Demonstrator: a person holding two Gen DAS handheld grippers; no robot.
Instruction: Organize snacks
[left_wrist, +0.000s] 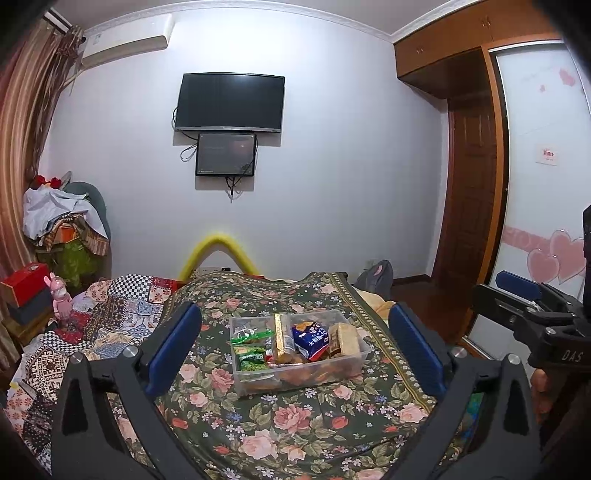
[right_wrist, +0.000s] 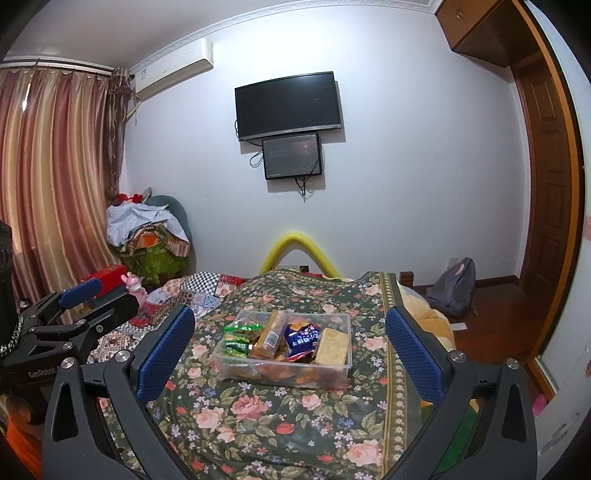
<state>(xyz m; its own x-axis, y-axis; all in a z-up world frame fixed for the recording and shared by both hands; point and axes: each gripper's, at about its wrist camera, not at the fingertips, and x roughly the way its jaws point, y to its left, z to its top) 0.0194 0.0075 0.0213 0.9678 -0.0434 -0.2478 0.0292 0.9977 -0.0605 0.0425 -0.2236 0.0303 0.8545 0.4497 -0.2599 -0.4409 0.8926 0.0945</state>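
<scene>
At twelve o'clock, the clear snack bin (left_wrist: 299, 354) sits full; left gripper (left_wrist: 295, 354) and right gripper (right_wrist: 290, 354), both spread empty, should approach level.

We're losing the bottom layer of snacks in the bin (left_wrist: 299, 373): top packs are covering it, and the frosted wall is blurring it to orange shapes. Blue pack (right_wrist: 303, 338) print is reading too small. Right gripper (left_wrist: 517, 295) is getting clipped by the left view's edge; the left gripper (right_wrist: 79, 295) is likewise getting clipped in the right view.
</scene>
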